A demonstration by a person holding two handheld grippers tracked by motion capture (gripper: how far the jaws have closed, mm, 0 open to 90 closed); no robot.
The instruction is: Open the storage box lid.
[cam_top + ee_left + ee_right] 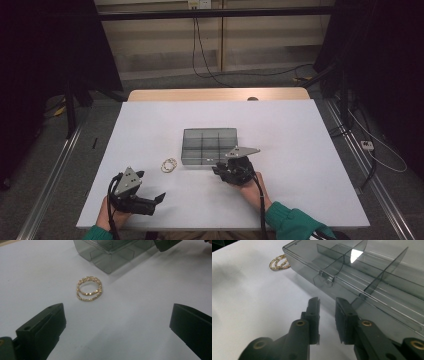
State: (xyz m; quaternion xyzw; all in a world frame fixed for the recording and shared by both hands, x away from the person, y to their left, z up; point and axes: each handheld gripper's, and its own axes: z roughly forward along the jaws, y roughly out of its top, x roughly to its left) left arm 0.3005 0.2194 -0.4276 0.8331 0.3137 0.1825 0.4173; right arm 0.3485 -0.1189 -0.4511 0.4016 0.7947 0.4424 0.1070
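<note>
High view: white tabletop (pixel 300 150). Clear grey compartment box (pixel 208 146) sits near centre, lid shut. Gold bracelets (pixel 169 164), two overlapping loops, lie just left of the box's near left corner. Left gripper (pixel 150 187) at near left, jaws spread wide, empty, pointing toward the bracelets but apart from them. Right gripper (pixel 224 169) at the box's near edge, close to its front wall.

Left gripper view: bracelets (pixel 89 289) lie flat on the tabletop ahead, between and beyond the wide-open jaws; box corner (pixel 105 257) behind them.

Right gripper view: jaws nearly closed, a narrow gap between them, holding nothing, just in front of the box's front wall near its latch (pixel 326 276). Bracelets (pixel 279 262) at far left, beside the box.
</note>
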